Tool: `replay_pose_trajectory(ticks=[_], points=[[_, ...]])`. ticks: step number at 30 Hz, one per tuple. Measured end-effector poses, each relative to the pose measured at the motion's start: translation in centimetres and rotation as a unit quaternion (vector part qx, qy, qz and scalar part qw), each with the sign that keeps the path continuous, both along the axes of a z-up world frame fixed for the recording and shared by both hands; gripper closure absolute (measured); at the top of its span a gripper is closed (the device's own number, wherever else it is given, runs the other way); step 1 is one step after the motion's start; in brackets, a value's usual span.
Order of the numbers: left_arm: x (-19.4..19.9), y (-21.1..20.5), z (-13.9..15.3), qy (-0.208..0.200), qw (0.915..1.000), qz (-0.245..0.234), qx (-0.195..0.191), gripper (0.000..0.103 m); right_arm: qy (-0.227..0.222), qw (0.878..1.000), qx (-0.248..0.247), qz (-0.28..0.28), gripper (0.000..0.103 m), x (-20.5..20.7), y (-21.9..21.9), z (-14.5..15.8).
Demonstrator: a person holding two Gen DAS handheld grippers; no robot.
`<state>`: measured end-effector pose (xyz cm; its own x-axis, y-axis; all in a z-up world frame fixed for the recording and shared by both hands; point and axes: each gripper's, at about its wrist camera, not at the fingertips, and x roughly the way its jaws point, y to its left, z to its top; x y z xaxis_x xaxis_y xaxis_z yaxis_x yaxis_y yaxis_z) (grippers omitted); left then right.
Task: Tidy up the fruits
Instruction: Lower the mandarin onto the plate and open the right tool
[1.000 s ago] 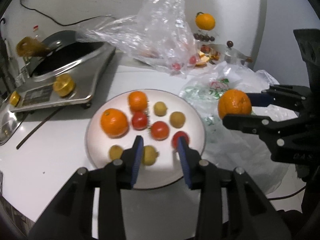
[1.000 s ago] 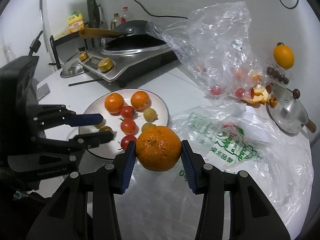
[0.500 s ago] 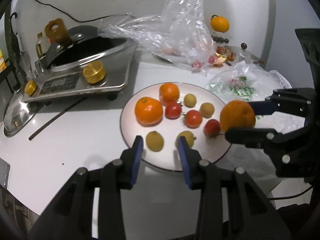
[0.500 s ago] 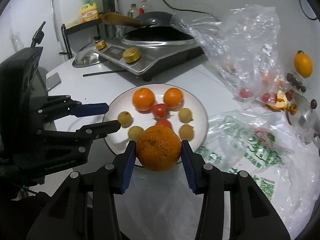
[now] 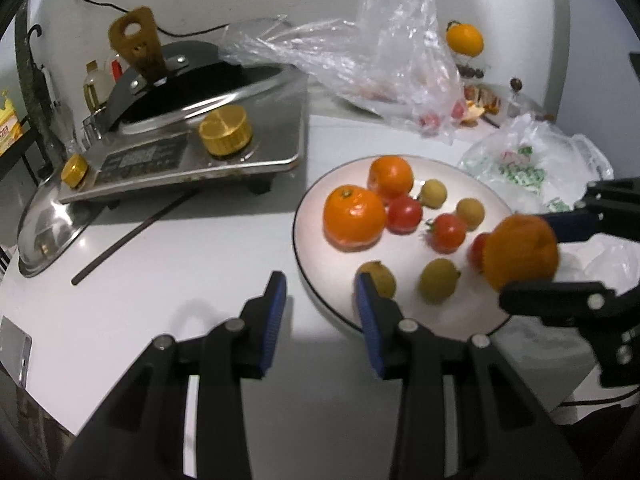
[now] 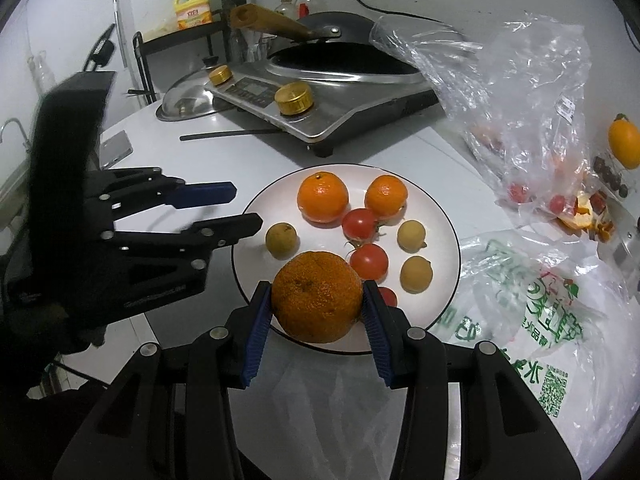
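A rough-skinned orange (image 6: 317, 297) is clamped between the blue pads of the right hand-held gripper (image 6: 316, 312), and it is held above the near rim of a white plate (image 6: 442, 216). In the left wrist view the same orange (image 5: 520, 252) is seen at the plate's (image 5: 320, 280) right edge, pinched from both sides by the right hand-held gripper (image 5: 532, 256).

The left hand-held gripper (image 5: 320, 312) is released, with nothing between its spread fingers; its right finger is seen over the plate's near rim and its left finger over the bare white surface (image 5: 180, 252). In the right wrist view it (image 6: 230, 210) is seen just left of the plate.

On the plate two smooth oranges (image 6: 323, 197) (image 6: 386, 196) are set side by side at the far part, touching or nearly so. Two red tomatoes (image 6: 360, 223) (image 6: 369, 261) are placed near the middle, and a third tomato (image 6: 388, 296) is partly hidden behind the right finger. Four small yellowish-brown fruits are scattered around them, one (image 6: 282, 240) on the left side of the plate.

Behind the plate a steel cooker (image 6: 320, 92) with a gold knob is seen, with a dark stick (image 6: 232, 134) lying in front of it. A clear plastic bag (image 6: 520, 92) with more fruit is slumped to the right, and a printed bag (image 6: 532, 312) is spread just beside the plate
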<state>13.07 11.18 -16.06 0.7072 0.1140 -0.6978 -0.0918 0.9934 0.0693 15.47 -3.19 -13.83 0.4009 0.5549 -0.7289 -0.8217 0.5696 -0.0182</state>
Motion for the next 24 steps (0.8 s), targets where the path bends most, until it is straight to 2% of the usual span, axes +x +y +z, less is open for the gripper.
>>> replay_pose_trajectory(ticks=[12, 17, 24], points=[[2.0, -0.4, -0.9, 0.018, 0.9998, -0.005, 0.004, 0.061, 0.013, 1.000, 0.007, -0.003, 0.056, 0.7, -0.7, -0.4], [1.8, -0.2, -0.7, 0.016, 0.9999, -0.003, -0.001, 0.061, 0.026, 1.000, 0.001, 0.015, 0.056, 0.4, 0.6, -1.0], [1.0, 0.3, -0.5, 0.006, 0.9999, 0.001, -0.012, 0.061, 0.037, 0.999, -0.009, 0.007, 0.056, 0.9, 1.6, -1.9]])
